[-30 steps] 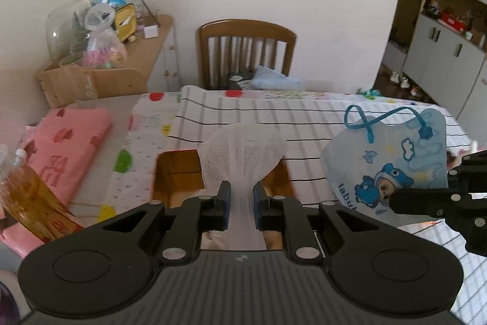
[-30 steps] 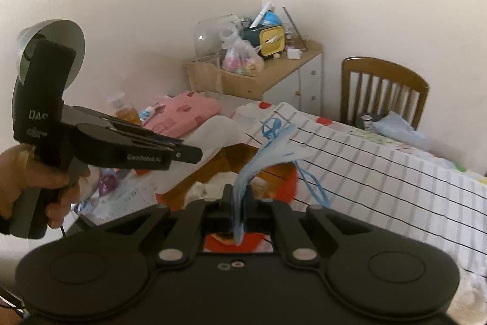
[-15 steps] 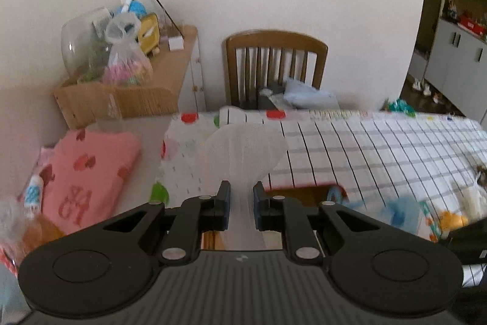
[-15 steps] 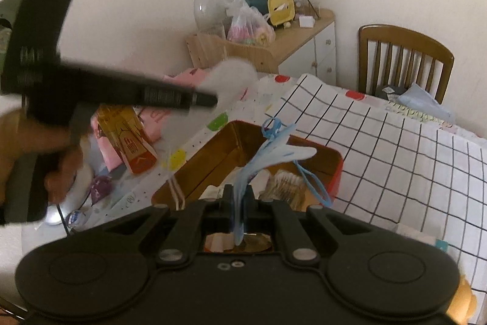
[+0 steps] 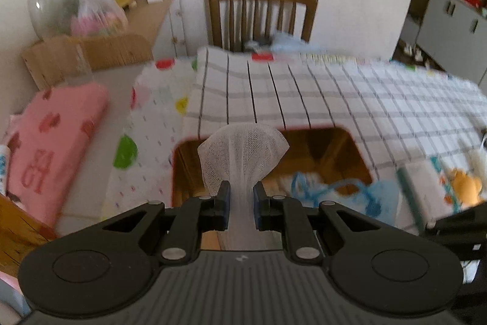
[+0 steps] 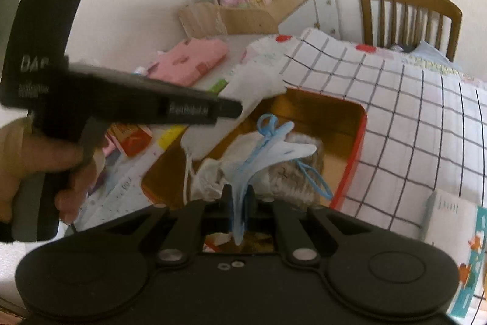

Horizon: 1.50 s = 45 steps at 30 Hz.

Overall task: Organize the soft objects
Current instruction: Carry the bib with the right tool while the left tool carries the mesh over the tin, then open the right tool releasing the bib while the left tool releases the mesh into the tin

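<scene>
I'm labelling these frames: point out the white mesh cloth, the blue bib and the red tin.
white mesh cloth (image 5: 242, 154), left wrist view, fanned top.
blue bib (image 6: 274, 150), right wrist view, pale fabric.
red tin (image 6: 354, 154), right wrist view, right wall.

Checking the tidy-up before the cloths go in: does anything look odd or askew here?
Nothing spilled or damaged. The left tongs grip a white mesh cloth and the right tongs a blue bib, both over the open tin. The checked tablecloth lies rumpled.

Soft, even daylight fills my room, without hard shadows or glare. Both my fisheye views bend straight lines at their dark corners, and motion blur smears nearly everything beyond my grippers' bodies.
</scene>
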{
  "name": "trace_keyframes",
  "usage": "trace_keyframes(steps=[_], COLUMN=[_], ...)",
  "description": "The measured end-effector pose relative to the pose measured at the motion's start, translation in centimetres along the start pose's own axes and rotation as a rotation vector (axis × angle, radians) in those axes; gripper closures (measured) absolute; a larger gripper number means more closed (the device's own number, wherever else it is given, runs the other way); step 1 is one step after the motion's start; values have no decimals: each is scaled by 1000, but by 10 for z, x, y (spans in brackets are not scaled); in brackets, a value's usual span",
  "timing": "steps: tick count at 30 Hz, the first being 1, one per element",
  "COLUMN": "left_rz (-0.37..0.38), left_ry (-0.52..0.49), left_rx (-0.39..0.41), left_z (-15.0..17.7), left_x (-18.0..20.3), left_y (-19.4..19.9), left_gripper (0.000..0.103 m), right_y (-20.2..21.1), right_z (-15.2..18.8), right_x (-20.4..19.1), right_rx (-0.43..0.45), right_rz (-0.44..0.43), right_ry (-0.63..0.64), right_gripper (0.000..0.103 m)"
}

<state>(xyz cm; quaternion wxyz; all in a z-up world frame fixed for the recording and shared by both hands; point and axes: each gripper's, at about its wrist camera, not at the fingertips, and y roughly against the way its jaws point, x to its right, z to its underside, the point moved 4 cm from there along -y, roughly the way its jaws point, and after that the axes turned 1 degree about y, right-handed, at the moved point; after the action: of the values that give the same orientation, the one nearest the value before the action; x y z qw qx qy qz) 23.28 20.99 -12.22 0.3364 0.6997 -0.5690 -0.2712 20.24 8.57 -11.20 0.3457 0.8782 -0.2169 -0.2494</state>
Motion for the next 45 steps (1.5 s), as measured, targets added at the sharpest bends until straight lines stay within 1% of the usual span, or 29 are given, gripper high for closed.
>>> trace_keyframes(steps=[5, 6, 7, 13, 15, 17, 22, 23, 24, 25, 26, 27, 28, 29, 32, 34, 36, 38, 41, 45], left_rz=[1, 4, 5, 6, 10, 6, 17, 21, 21, 22, 26, 26, 25, 24, 28, 24, 28, 30, 35, 42], left_ry=[-18, -19, -20, -11, -6, -6, -2, 2, 4, 5, 6, 7, 10, 12, 17, 23, 30, 43, 56, 49], left_rx=[-43, -51, -58, -74, -75, -75, -79, -84, -85, -84, -81, -77, -70, -59, -52, -45, -38, -30, -7, 26], left_z=[13, 15, 17, 21, 21, 22, 22, 22, 22, 22, 21, 21, 21, 20, 19, 18, 18, 18, 18, 18], left_x=[2, 2, 3, 3, 3, 3, 4, 4, 4, 4, 4, 5, 4, 5, 5, 4, 3, 1, 0, 7], left_y=[-13, -15, -16, -21, -20, -20, -18, -18, -18, -18, -16, -15, -14, -11, -6, -1, 4, 10, 22, 41], left_gripper=[88, 88, 88, 87, 84, 81, 80, 78, 76, 72, 60, 48, 28, 26, 26, 26, 26, 26, 26, 26], right_y=[-4, -4, -4, -1, 0, 1, 5, 6, 6, 7, 9, 11, 12, 14, 18, 22, 29, 35, 46, 66], right_z=[6, 7, 8, 10, 10, 10, 8, 8, 8, 7, 7, 7, 7, 7, 8, 9, 10, 11, 12, 15], right_x=[3, 3, 3, 1, 1, 1, 1, 0, 0, 0, 0, -1, 0, 0, 0, 0, 0, 1, 3, 6], right_rx=[-29, -34, -37, -38, -38, -35, -24, -23, -23, -21, -13, -9, -7, -7, 1, 7, 26, 37, 52, 80], right_rz=[17, 17, 18, 56, 69, 80, 93, 96, 99, 102, 106, 110, 113, 112, 122, 126, 131, 130, 125, 115], right_ry=[4, 8, 13, 58, 70, 84, 104, 111, 116, 121, 125, 127, 129, 128, 134, 135, 137, 131, 121, 106], right_gripper=[91, 88, 87, 81, 69, 65, 57, 54, 49, 46, 43, 42, 42, 41, 39, 33, 26, 22, 20, 17])
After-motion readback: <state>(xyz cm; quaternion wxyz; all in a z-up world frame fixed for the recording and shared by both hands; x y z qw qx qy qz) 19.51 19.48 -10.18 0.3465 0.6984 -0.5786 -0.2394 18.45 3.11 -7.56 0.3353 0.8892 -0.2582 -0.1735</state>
